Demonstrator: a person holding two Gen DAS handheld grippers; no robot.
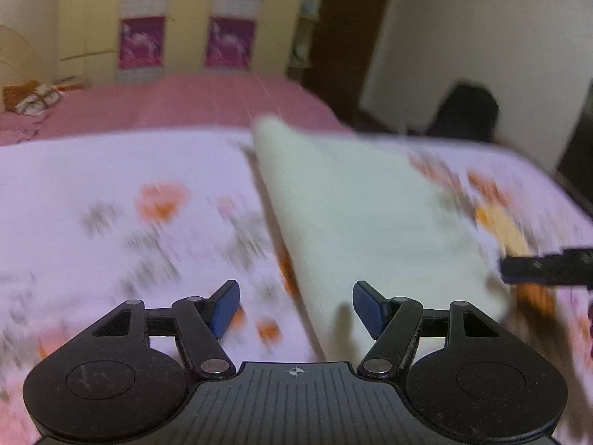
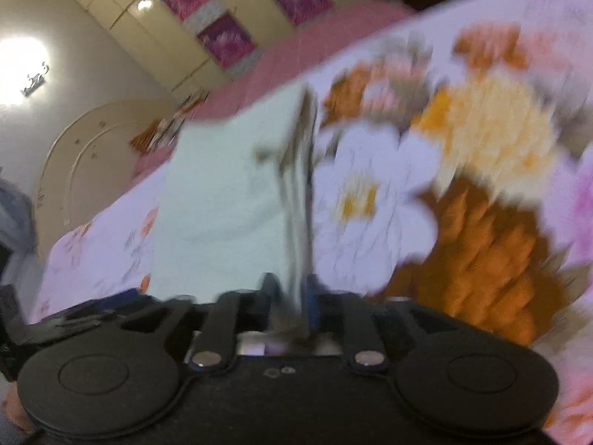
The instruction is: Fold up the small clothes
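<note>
We have the cloth (image 1: 370, 215) in front of us, a small cream-white piece lying on the flowered bedsheet (image 1: 111, 185), and it already looks like a neat long panel with straight sides. In the right wrist view the cloth (image 2: 222, 200) shows a stack of layered edges along its right side, so we judge at least one fold is in place. Both views are smeared with motion, so we cannot count the layers.

Now the right gripper (image 2: 292, 293): its blue pads sit close on either side of that layered edge, right at the near end of the cloth. The edge runs straight down between them, and we read it as pinched, though the blur keeps us from being sure how firmly. From the left wrist view we see the right gripper (image 1: 548, 267) as a dark bar at the cloth's near right corner.

The left gripper (image 1: 294, 309) stands with its jaws wide apart and nothing between them. It hangs over the near left edge of the cloth, one blue pad over the sheet and the other over the cloth.

Beyond the cloth, the pink bedspread (image 1: 204, 100) stretches away, and behind that stands the wardrobe (image 1: 192, 18) with purple panels.

So where are we? Part folded, by our judgement. What seems left is another fold to make the panel shorter, then a tidy set-down on the sheet.
</note>
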